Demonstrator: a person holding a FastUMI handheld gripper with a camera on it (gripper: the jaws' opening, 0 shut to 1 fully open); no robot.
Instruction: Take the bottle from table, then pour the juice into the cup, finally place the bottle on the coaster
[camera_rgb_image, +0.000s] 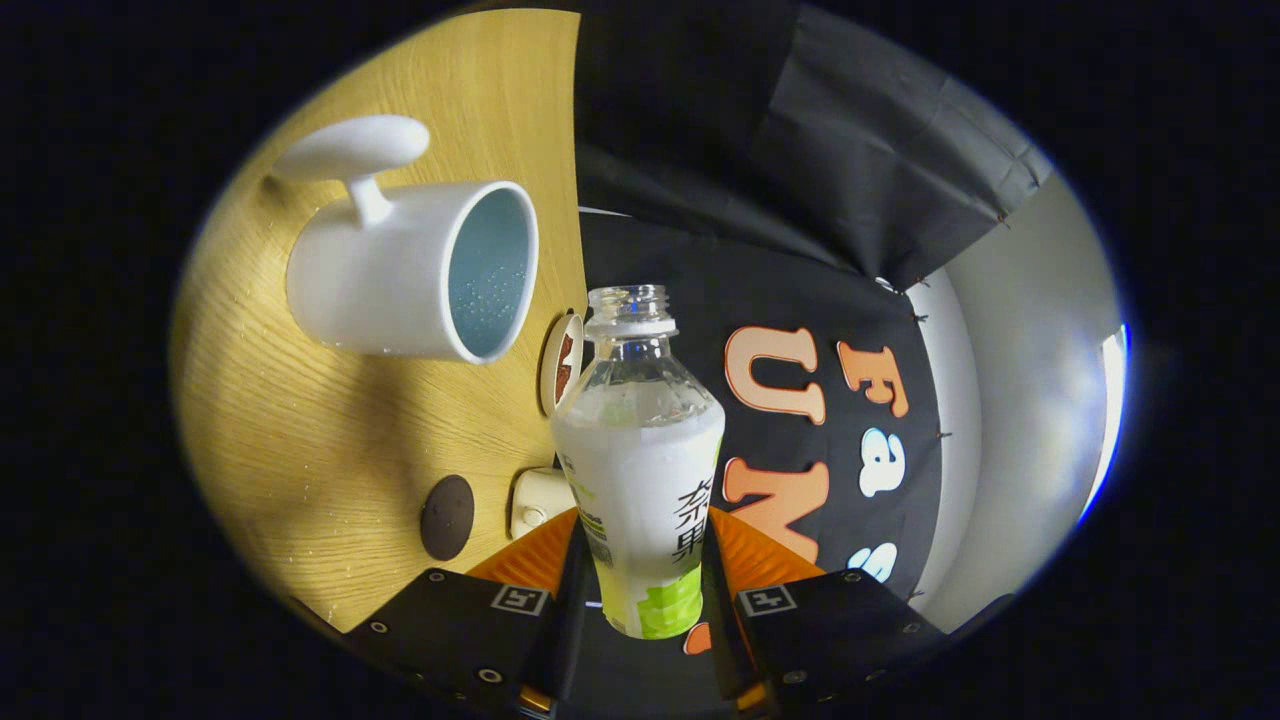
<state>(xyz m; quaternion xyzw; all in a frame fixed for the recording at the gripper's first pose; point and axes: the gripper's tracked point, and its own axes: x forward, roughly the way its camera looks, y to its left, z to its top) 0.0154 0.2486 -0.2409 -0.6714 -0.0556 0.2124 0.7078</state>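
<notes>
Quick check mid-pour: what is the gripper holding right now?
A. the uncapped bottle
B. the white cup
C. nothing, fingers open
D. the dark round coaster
A: the bottle, its cap off, sits clamped between both fingers of the gripper; the cup stands apart on the table.

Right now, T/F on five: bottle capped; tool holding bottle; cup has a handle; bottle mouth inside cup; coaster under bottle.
1. The bottle is capped. False: its neck is open, no cap on it.
2. The tool holds the bottle. True: a finger presses on each side.
3. The cup has a handle. True.
4. The bottle's mouth is inside the cup. False: it sits beside the rim, apart from it.
5. The dark round coaster is under the bottle. False: it lies bare on the table.
</notes>
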